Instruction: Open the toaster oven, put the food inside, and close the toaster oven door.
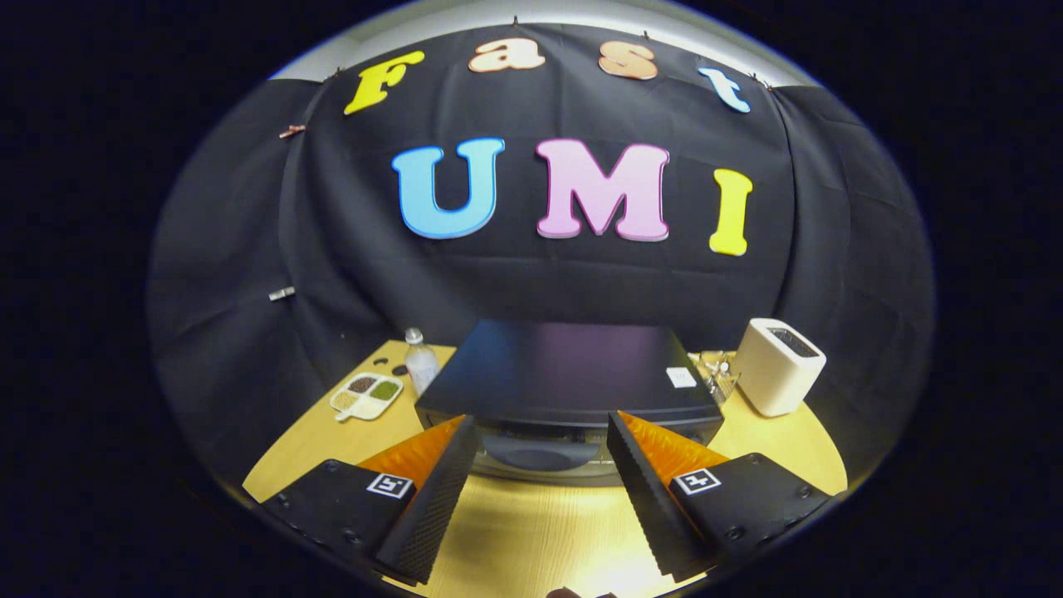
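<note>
A black toaster oven (573,365) stands on the wooden table (531,531), seen from above and in front. Its flat top faces me, and only a thin strip of its front shows under the top's edge. I cannot tell whether the door is ajar. A dark curved part (540,454), perhaps the door handle, shows just beyond the fingertips. My gripper (541,432) is open in front of the oven, above the table, its two ribbed black fingers (432,507) spread wide with nothing between them.
A cream-coloured toaster (778,366) stands right of the oven, with small metal items (719,371) between them. Left of the oven are a clear bottle (420,360) and a white divided dish (366,394) of grains. Bare tabletop lies below the fingers.
</note>
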A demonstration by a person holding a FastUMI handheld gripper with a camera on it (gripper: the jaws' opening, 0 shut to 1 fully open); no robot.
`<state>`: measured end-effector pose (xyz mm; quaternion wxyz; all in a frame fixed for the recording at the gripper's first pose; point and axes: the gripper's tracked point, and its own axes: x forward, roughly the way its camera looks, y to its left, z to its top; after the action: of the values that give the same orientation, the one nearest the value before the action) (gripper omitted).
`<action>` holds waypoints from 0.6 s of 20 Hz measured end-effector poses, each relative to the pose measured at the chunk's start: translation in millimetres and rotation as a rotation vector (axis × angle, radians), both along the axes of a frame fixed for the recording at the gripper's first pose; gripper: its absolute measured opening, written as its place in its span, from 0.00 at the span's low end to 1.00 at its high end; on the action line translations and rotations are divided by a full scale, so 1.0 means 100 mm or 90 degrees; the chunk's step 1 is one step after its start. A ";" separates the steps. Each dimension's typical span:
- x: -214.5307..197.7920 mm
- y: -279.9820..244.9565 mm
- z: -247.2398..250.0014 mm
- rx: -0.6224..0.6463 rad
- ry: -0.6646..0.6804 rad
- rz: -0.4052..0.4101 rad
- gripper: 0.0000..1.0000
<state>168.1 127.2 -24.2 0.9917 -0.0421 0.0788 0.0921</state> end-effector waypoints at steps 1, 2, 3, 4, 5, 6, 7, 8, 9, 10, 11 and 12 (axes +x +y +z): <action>-0.03 -0.07 0.19 -0.003 -0.030 -0.002 0.98; -0.08 -0.15 0.36 -0.001 -0.053 -0.007 0.97; -0.13 -0.23 0.49 0.008 -0.069 -0.013 0.97; -0.20 -0.31 0.63 0.018 -0.082 -0.021 0.97; -0.28 -0.42 0.79 0.023 -0.100 -0.033 0.97; -0.35 -0.51 0.98 0.019 -0.125 -0.040 0.97; -0.43 -0.60 1.09 0.010 -0.140 -0.046 0.97; -0.51 -0.68 1.15 0.000 -0.148 -0.047 0.97; -0.58 -0.74 1.19 -0.005 -0.150 -0.048 0.97; -0.67 -0.81 1.22 0.002 -0.152 -0.052 0.97; -0.74 -0.86 1.25 0.017 -0.154 -0.059 0.97; -0.81 -0.93 1.25 0.032 -0.155 -0.067 0.97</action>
<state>87.6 34.6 101.1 0.9982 -0.0238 -0.0426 0.0362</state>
